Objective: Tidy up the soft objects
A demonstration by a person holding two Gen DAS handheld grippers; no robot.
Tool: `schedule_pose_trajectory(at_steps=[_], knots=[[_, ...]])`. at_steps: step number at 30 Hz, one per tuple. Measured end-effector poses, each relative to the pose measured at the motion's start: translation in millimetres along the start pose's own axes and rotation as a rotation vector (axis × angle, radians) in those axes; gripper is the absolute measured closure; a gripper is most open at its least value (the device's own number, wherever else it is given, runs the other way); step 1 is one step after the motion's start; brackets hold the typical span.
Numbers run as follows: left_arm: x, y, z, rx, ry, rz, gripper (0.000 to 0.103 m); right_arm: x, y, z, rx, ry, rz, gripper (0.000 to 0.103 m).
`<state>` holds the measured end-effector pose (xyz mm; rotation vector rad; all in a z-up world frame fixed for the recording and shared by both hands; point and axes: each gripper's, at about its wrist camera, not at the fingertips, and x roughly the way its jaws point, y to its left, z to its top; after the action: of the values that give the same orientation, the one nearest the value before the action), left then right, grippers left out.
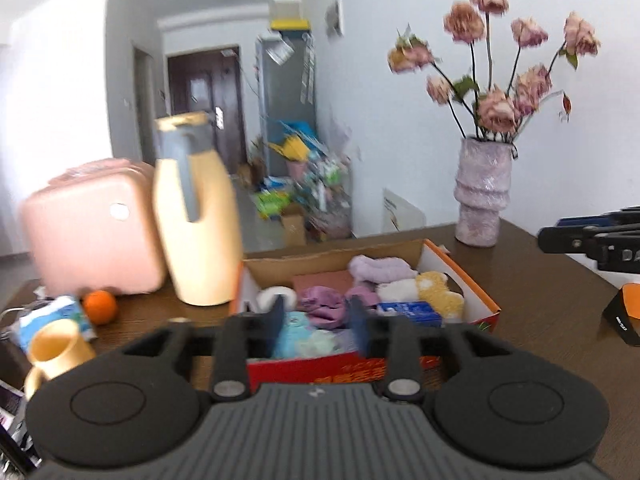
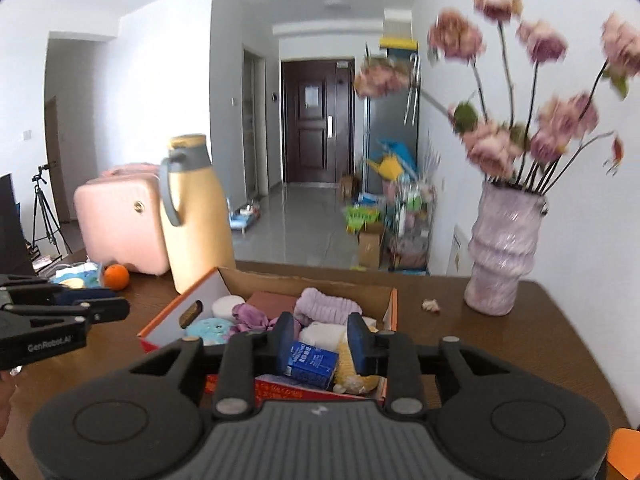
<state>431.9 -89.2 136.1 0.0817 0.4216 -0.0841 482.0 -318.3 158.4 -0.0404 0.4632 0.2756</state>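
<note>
An open cardboard box (image 1: 332, 254) (image 2: 304, 280) stands on the brown table, holding soft items. Among them are a lilac fluffy piece (image 1: 380, 268) (image 2: 326, 304), a purple cloth (image 1: 324, 304), a light blue plush (image 1: 296, 334) (image 2: 210, 328) and a white and yellow plush (image 1: 436, 290). A blue carton (image 2: 312, 364) and a white roll (image 1: 276, 294) lie among them. My left gripper (image 1: 318, 308) hovers above the box's near side, jaws apart and empty. My right gripper (image 2: 322, 322) hangs over the box's right part, also open with nothing held.
A yellow jug (image 1: 196, 216) and a pink case (image 1: 92, 224) stand behind the box on the left, with an orange (image 1: 100, 306) and a yellow mug (image 1: 56, 352) nearer. A lilac vase of dried flowers (image 2: 504, 248) stands at the right, near the wall.
</note>
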Motion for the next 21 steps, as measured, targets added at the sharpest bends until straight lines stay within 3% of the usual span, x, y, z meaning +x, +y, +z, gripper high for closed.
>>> schedule_pose_trajectory(at_steps=[2,3,4,5,6,7,12,21], knots=[[-19,3,-12,0.001,-0.035,0.027,0.046,-21,6,-6,-0.013,-0.037,-0.007,0.065],[-28,5,-17,-0.004,-0.046,0.034,0.041,-31,10,-10,-0.019,-0.053,-0.009,0.056],[-38,6,-23,-0.012,-0.063,0.033,0.031,-40,14,-15,-0.021,-0.067,-0.015,0.041],[-46,7,-29,-0.013,-0.083,0.030,0.021,-49,17,-21,-0.020,-0.091,-0.017,0.032],[-55,8,-35,-0.010,-0.107,0.033,0.018,-58,21,-28,-0.019,-0.119,-0.012,0.017],[-63,7,-40,-0.002,-0.133,0.041,0.015,-65,24,-37,-0.020,-0.146,-0.009,0.010],[-91,5,-61,0.013,-0.185,0.035,0.009,-96,51,-77,-0.068,-0.307,-0.060,0.003],[-151,15,-100,-0.034,-0.225,0.036,0.004,-133,75,-120,-0.036,-0.312,-0.075,0.002]])
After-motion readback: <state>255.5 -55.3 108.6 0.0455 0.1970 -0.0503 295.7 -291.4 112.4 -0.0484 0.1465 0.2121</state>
